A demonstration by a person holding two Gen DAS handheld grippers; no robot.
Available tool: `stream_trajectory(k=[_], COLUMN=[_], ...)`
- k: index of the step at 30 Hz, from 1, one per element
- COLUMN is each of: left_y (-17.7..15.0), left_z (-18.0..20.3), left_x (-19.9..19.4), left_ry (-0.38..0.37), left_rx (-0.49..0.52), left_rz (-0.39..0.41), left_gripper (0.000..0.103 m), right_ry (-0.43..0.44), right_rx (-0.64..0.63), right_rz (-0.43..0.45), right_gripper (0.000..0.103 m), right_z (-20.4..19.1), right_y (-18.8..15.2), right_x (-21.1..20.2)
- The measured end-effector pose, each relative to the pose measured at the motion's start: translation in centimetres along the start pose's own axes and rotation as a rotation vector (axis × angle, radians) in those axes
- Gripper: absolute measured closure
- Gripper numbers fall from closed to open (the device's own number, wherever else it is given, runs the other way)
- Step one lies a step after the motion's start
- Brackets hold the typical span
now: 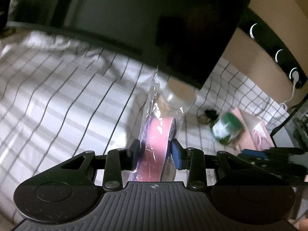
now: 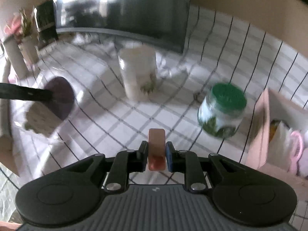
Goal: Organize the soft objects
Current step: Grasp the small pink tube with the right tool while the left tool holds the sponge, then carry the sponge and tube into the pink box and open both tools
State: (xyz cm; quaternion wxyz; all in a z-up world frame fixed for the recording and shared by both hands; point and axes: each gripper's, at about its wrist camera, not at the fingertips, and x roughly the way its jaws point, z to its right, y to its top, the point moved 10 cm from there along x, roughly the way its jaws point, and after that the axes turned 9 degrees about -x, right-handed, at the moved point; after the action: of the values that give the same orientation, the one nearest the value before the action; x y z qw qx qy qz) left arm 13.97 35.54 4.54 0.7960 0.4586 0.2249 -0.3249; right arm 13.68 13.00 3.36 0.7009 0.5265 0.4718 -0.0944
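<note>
The left gripper is clamping a clear-wrapped pink-and-purple pack; the right gripper, nearly closed, is pinching a small salmon-pink block, a green-lidded glass jar at two o'clock.

Crinkled glossy plastic wrap, soft checked cloth, matt cardboard box, clear glossy jar

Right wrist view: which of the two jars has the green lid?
The short jar on the right, beside the cardboard box. The taller jar behind it is white-topped.
</note>
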Motion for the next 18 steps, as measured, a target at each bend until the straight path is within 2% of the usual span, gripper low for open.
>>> stream_trajectory(k=[6, 11, 15, 18], left_y=[5.3, 9.0, 9.5, 8.5], left_z=[6.8, 15.9, 23.5, 29.1], left_x=[0.8, 2.4, 5.0, 8.1], left_ry=[-0.043, -0.163, -0.287, -0.376], left_rx=[0.11, 0.185, 0.213, 0.212], left_rz=[0.089, 0.136, 0.113, 0.041], left_gripper=[0.064, 0.064, 0.064, 0.063], right_ry=[-0.08, -0.208, -0.35, -0.445], right_rx=[0.011, 0.071, 0.102, 0.125], right_rz=[0.133, 0.245, 0.298, 0.316], right_gripper=[0.084, 0.084, 0.084, 0.084], right_z=[4.8, 11.9, 17.5, 21.4], right_y=[2.9, 3.9, 2.7, 1.0], right_x=[-6.0, -11.5, -15.5, -17.7])
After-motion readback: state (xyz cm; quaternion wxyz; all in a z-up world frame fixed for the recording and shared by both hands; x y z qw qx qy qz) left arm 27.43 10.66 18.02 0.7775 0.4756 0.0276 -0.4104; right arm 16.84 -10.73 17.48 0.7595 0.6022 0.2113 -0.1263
